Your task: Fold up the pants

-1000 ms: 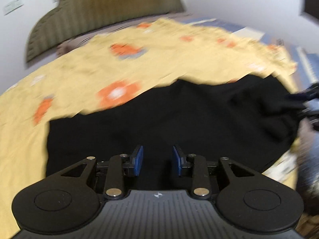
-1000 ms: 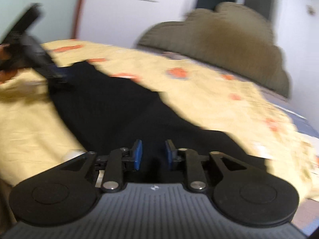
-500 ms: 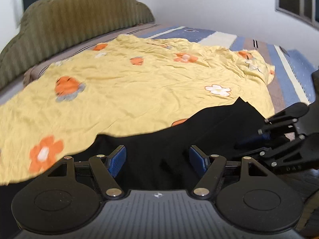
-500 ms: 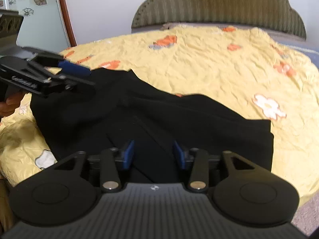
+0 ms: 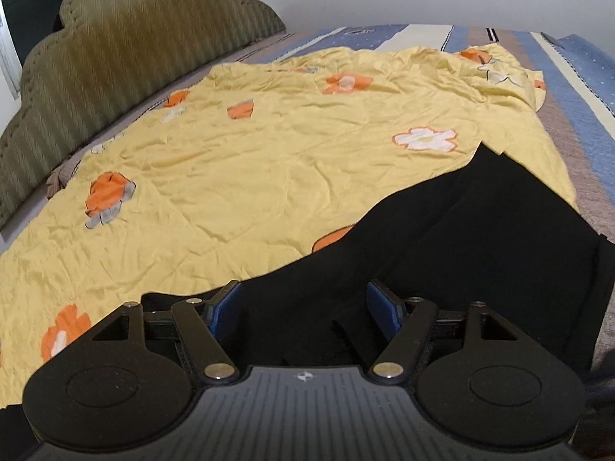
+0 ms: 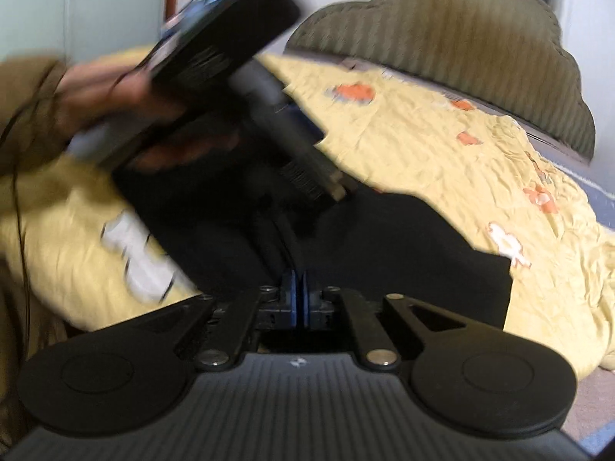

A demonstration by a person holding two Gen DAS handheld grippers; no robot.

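My left gripper [image 5: 303,309] is hovering spread over the black pants [image 5: 480,238] lying at the bed's near edge on the yellow sheet [image 5: 250,176]; my right gripper [image 6: 298,299] is pinching their fabric

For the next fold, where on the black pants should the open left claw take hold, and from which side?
Probably the near edge of the black pants, just ahead of the left claw. The cloth lies flat on the yellow sheet, so come in low from the near side, slipping one finger under the edge.

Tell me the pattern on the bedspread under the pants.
Yellow bedspread with orange and white flowers, clearest in the left wrist view.
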